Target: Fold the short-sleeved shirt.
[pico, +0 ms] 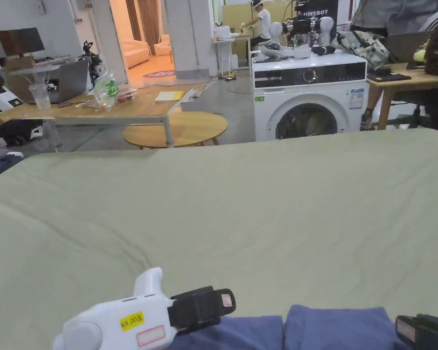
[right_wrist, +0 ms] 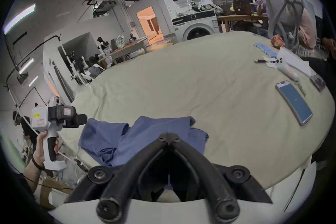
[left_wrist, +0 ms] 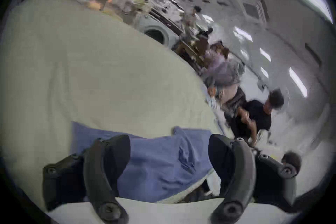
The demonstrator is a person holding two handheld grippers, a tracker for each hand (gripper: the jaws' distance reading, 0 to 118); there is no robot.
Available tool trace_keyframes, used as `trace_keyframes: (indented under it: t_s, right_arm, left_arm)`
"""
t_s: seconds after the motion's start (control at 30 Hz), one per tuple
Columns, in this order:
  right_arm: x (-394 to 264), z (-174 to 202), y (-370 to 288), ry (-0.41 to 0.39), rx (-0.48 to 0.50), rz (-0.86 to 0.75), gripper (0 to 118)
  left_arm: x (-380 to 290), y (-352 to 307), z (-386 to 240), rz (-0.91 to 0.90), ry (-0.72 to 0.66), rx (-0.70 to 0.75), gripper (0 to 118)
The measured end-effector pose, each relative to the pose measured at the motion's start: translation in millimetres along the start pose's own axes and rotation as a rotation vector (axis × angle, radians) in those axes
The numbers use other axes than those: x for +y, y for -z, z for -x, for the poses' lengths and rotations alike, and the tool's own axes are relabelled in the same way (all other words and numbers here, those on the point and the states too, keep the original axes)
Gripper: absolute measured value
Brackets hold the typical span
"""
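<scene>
The shirt (right_wrist: pixel 145 138) lies crumpled at the near edge of the bed (pico: pixel 241 200), still unfolded, so I judge I am at the very start: getting hold of it to spread it flat. My right gripper (right_wrist: pixel 169 138) hangs over the shirt's middle with its jaws brought together at the tips; I cannot tell whether any cloth is pinched between them. My left gripper (left_wrist: pixel 169 151) hovers above the shirt's left part with its jaws wide apart and nothing between them but air over the blue cloth. Next, I think, each gripper needs a clean edge, a shoulder or the hem, so that the shirt can be pulled out flat toward the middle of the bed before any fold. That is hard to plan from here: collar, sleeves and hem are lost in the bunching, and in the head view the shirt's near part is cut off at the bottom. The left gripper view is blurred. A phone (right_wrist: pixel 294 102) lies well to the right of the shirt.
</scene>
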State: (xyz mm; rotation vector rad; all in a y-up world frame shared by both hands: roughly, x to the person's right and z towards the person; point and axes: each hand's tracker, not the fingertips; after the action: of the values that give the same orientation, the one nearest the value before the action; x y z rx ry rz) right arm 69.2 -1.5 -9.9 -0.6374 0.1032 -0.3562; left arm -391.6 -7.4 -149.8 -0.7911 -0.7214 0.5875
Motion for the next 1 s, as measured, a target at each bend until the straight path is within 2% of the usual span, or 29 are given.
trace_keyframes:
  t_s: [0.07, 0.17, 0.27, 0.3, 0.33, 0.4, 0.43, 0.53, 0.63, 0.7, 0.8, 0.9, 1.0]
  right_arm:
    - [0.2, 0.9, 5.0, -0.001, 0.005, 0.005, 0]
    - [-1.1, 9.9, 6.5, -0.017, 0.013, 0.01, 0]
    - [-2.9, 12.1, 6.7, -0.019, 0.025, 0.017, 0]
    - [-4.2, 13.6, 5.9, -0.021, 0.024, 0.017, 0]
    - [-5.1, 13.8, 4.5, -0.022, 0.02, 0.016, 0]
    - [-5.9, 12.4, 1.6, -0.014, 0.016, 0.015, 0]
    - [-6.3, 12.0, -0.6, -0.01, 0.012, 0.014, 0]
    - [-7.0, 8.2, -8.1, -0.008, 0.002, 0.005, 0]
    - [-5.1, 1.2, -12.9, -0.003, -0.002, 0.01, 0]
    - [-2.3, -4.3, -13.8, -0.007, -0.009, 0.017, 0]
    - [2.8, -8.7, -12.0, 0.0, -0.012, 0.018, 0]
    - [6.7, -5.6, -7.5, 0.024, 0.009, 0.011, 0]
    - [5.6, 3.8, -9.1, 0.005, 0.031, 0.004, 0]
  left_arm:
    - [4.9, -23.3, 29.6, -0.04, -0.122, 0.018, 90]
    - [-3.2, -40.3, 72.2, -0.051, -0.242, 0.2, 90]
    - [-24.6, -26.0, 104.7, -0.003, -0.406, 0.074, 89]
    - [-33.9, -15.6, 108.3, 0.012, -0.465, 0.015, 85]
    - [-41.0, -6.7, 109.1, 0.007, -0.493, -0.055, 74]
    - [-45.5, 12.4, 109.1, 0.038, -0.523, -0.142, 34]
    - [-49.5, 17.2, 108.1, 0.025, -0.528, -0.116, 12]
    - [-46.0, 12.0, 110.4, -0.019, -0.58, -0.113, 9]
    - [-24.9, -22.3, 91.7, -0.098, -0.483, -0.092, 9]
    - [2.5, -54.1, 70.0, -0.176, -0.352, -0.031, 9]
    - [35.5, -79.4, 23.5, -0.124, -0.154, 0.096, 9]
    - [36.8, -58.1, -37.1, -0.063, 0.037, 0.184, 9]
    - [22.6, 0.1, -71.1, 0.035, 0.155, 0.194, 9]
